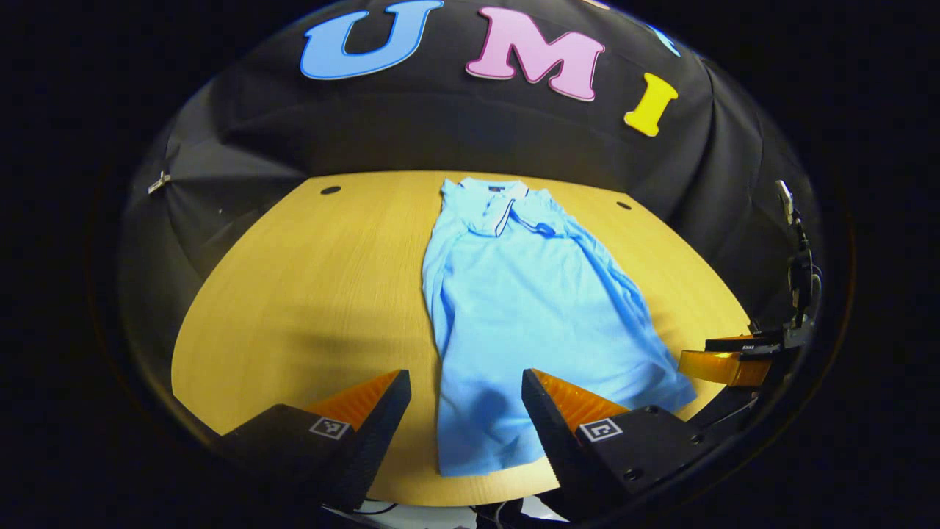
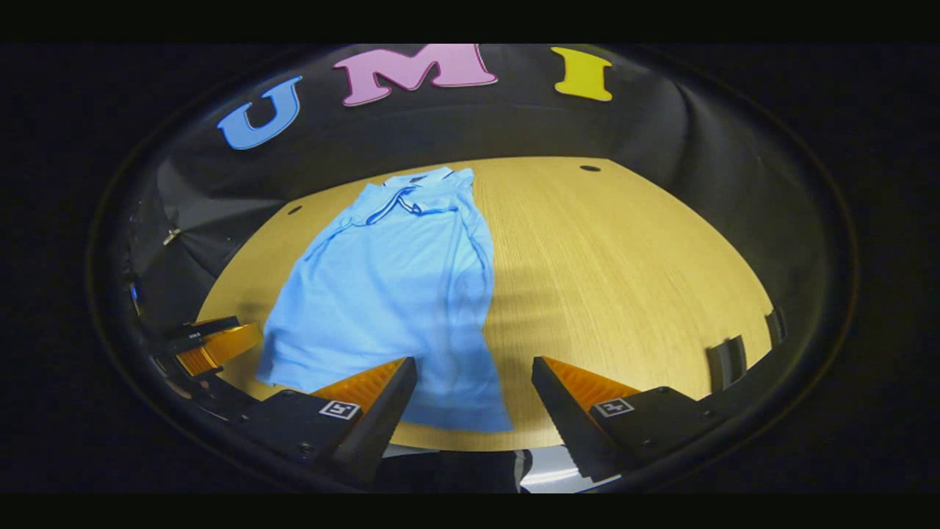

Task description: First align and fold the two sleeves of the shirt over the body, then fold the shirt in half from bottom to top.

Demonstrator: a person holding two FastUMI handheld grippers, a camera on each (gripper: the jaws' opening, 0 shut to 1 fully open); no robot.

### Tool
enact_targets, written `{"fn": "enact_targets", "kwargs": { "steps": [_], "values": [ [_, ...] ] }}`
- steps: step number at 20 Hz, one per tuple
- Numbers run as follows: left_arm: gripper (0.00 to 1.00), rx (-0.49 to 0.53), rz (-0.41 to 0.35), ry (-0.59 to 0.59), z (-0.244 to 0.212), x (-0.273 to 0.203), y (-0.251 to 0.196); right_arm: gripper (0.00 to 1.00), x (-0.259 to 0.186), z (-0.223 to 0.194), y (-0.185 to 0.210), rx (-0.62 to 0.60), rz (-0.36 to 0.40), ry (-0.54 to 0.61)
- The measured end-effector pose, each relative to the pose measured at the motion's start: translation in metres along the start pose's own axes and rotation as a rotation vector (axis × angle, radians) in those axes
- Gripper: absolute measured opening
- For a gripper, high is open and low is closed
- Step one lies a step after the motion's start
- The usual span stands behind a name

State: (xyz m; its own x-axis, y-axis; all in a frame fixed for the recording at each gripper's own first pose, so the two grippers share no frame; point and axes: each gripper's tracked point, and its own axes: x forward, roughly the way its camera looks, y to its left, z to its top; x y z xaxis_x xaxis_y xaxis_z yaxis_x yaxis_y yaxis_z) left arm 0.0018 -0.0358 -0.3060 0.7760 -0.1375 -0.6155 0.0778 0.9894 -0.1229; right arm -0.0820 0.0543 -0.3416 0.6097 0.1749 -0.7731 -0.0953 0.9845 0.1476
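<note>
A light blue polo shirt (image 1: 529,308) lies flat on the wooden table (image 1: 308,279), collar at the far side, hem near the front edge, both sleeves folded in over the body. My left gripper (image 1: 466,393) hovers open above the hem's left corner, nothing between its fingers. In the right gripper view the same shirt (image 2: 389,294) lies left of centre. My right gripper (image 2: 474,382) hangs open over the hem's right corner. The right gripper (image 1: 734,360) also shows at the right edge of the left gripper view, and the left gripper (image 2: 209,342) at the left edge of the right gripper view.
Bare wood lies on both sides of the shirt. Small dark holes (image 1: 330,189) (image 1: 623,205) sit near the table's far corners. Black cloth wall (image 1: 440,132) rises close behind the table. A stand (image 1: 797,257) rises at the right of the left gripper view.
</note>
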Motion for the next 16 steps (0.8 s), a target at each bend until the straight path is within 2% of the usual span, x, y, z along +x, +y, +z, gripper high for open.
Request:
{"fn": "enact_targets", "kwargs": {
  "steps": [1,2,3,7,9,11,13,14,16],
  "values": [
    [0.97,-0.005,-0.006,0.011,-0.004,0.002,-0.003,0.99,0.006,-0.004,0.002,0.006,-0.003,0.016],
    [0.93,-0.007,-0.007,0.023,-0.009,0.007,-0.004,0.99,0.010,-0.010,0.003,0.002,-0.007,0.028],
    [0.97,-0.003,-0.002,0.036,-0.013,0.011,-0.004,0.99,0.014,-0.014,0.004,-0.009,-0.012,0.039],
    [0.98,0.044,0.053,0.117,-0.041,0.022,0.003,0.99,0.021,-0.014,0.005,-0.108,-0.038,0.030],
    [0.95,0.097,0.054,0.100,-0.036,0.021,-0.002,0.99,0.023,-0.015,0.007,-0.155,-0.049,0.039],
    [0.99,0.086,0.058,0.100,-0.036,0.024,-0.003,0.98,0.026,-0.013,0.009,-0.146,-0.052,0.036],
    [0.96,0.080,0.053,0.106,-0.036,0.023,-0.005,0.84,0.027,-0.013,0.006,-0.126,-0.063,0.030],
    [0.95,0.090,0.040,0.110,-0.037,0.024,-0.008,0.72,0.027,-0.012,0.007,-0.123,-0.062,0.030],
    [0.84,0.121,0.011,0.110,-0.035,0.027,-0.018,0.65,0.027,-0.015,0.008,-0.133,-0.048,0.049]
  ]
}}
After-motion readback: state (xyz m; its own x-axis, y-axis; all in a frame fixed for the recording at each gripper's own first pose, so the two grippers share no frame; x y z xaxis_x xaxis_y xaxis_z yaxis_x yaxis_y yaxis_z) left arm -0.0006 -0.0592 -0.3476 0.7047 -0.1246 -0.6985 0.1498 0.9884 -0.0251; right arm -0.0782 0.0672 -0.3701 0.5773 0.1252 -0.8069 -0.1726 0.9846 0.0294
